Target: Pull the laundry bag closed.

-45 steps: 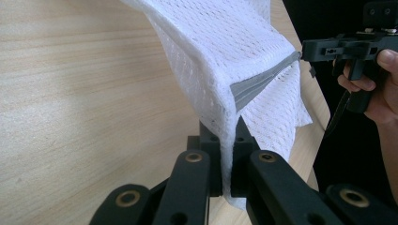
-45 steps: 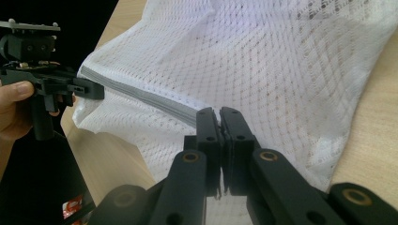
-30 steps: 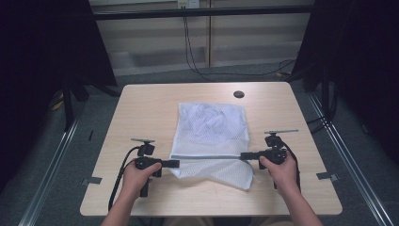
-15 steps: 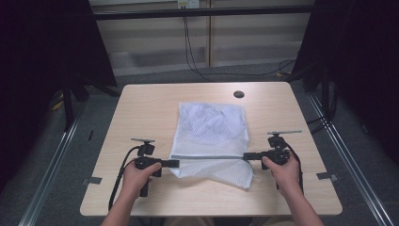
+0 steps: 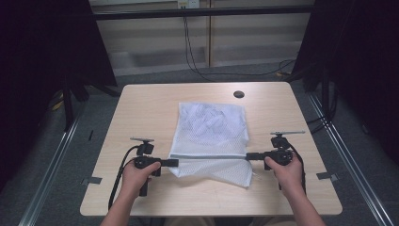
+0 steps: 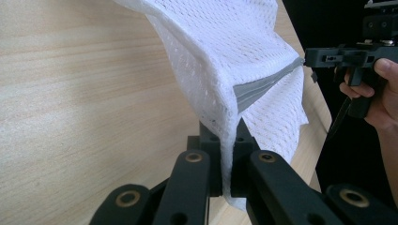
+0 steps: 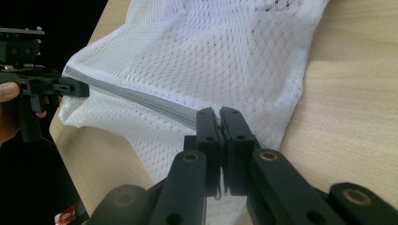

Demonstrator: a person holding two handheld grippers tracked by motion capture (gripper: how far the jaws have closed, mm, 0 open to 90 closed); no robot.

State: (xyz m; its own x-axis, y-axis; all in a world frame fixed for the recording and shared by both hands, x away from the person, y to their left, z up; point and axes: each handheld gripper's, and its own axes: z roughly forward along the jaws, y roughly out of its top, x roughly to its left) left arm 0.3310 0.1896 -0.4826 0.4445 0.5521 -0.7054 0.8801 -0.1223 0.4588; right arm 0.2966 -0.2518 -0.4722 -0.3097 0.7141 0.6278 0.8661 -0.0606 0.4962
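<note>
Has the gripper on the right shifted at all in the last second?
Yes, slightly: the right gripper has edged outward toward the table's right edge, pulling the mesh bag taut.

White mesh bag (image 5: 210, 136) with a diamond-net pattern and a grey band; pale wood-grain table (image 5: 146, 108); black left claw (image 5: 173, 163) and right claw (image 5: 250, 156).

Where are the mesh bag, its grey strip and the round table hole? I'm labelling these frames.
white mesh bag (image 5: 211, 127), high view, on its flat far half.
grey strip (image 7: 155, 105), right gripper view, mid-length of the taut band.
round hole (image 5: 239, 94), high view, its dark centre near the table's far edge.
</note>
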